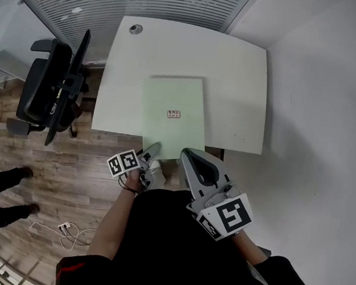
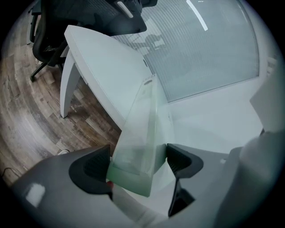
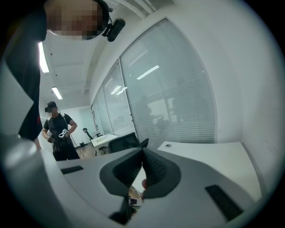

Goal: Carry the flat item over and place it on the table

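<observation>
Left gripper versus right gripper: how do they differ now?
The left gripper has its jaws apart with the near edge of the green board between them; the right gripper has its jaws together, empty. The left gripper is toward that edge's left end, the right gripper toward its right. Both are at the near side of the table.
</observation>
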`<state>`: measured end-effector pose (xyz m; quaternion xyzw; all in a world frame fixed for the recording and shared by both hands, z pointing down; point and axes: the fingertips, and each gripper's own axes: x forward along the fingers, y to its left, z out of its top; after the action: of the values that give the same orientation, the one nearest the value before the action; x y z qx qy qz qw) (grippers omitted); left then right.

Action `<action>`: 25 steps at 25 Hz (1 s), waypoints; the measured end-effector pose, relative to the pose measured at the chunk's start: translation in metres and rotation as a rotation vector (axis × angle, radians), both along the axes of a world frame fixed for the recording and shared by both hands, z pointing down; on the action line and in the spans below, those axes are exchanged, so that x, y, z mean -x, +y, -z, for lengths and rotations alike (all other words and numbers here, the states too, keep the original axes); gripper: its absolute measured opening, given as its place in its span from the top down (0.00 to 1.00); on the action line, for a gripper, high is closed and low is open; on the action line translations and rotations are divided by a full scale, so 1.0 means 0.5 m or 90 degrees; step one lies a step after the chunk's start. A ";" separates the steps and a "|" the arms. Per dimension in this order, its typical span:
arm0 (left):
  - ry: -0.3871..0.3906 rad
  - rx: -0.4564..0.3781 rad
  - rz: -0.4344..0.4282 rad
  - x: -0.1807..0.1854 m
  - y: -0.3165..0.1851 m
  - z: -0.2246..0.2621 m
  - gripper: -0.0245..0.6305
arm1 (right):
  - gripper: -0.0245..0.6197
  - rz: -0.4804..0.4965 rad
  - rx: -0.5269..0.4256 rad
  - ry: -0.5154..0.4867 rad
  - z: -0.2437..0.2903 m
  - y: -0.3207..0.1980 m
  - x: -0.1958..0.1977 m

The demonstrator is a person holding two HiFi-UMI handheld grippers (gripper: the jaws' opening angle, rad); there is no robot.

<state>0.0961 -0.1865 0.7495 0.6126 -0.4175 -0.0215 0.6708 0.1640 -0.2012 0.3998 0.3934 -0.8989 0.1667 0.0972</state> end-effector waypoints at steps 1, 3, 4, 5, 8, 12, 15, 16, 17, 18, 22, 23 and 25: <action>-0.004 0.000 0.001 0.001 0.000 0.000 0.38 | 0.96 0.001 0.000 0.000 0.001 -0.001 0.000; -0.031 -0.005 -0.004 0.005 -0.001 0.001 0.38 | 0.96 0.004 0.000 0.002 0.003 -0.003 -0.002; -0.056 -0.012 -0.012 0.008 -0.002 0.004 0.38 | 0.96 0.006 0.000 0.002 0.004 -0.004 -0.003; -0.088 -0.020 -0.023 0.011 -0.005 0.007 0.38 | 0.96 0.007 0.000 0.003 0.004 -0.005 -0.004; -0.185 -0.040 -0.060 0.016 -0.013 0.020 0.38 | 0.96 0.010 0.000 0.003 0.005 -0.010 -0.006; -0.268 -0.060 -0.100 0.009 -0.031 0.033 0.39 | 0.96 0.013 -0.003 0.000 0.010 -0.020 -0.012; -0.278 -0.056 -0.095 -0.006 -0.048 0.035 0.39 | 0.96 0.011 -0.002 -0.001 0.011 -0.027 -0.024; -0.280 -0.056 -0.092 -0.010 -0.055 0.035 0.39 | 0.96 0.010 -0.001 -0.001 0.010 -0.029 -0.029; -0.285 -0.057 -0.090 -0.014 -0.062 0.035 0.39 | 0.96 0.008 0.001 0.000 0.008 -0.032 -0.033; -0.289 -0.059 -0.088 -0.017 -0.069 0.035 0.39 | 0.96 0.006 0.002 0.000 0.006 -0.033 -0.038; -0.312 -0.064 -0.086 -0.028 -0.100 0.034 0.39 | 0.96 -0.004 0.005 0.001 -0.002 -0.039 -0.059; -0.325 -0.069 -0.090 -0.030 -0.108 0.036 0.39 | 0.96 -0.007 0.006 0.002 -0.002 -0.040 -0.064; -0.356 -0.079 -0.101 -0.035 -0.124 0.041 0.39 | 0.96 -0.013 0.008 0.002 -0.001 -0.044 -0.073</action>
<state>0.1135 -0.2483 0.7289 0.6654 -0.5346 0.1749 0.4908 0.2003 -0.2231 0.4003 0.4021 -0.8937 0.1728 0.0991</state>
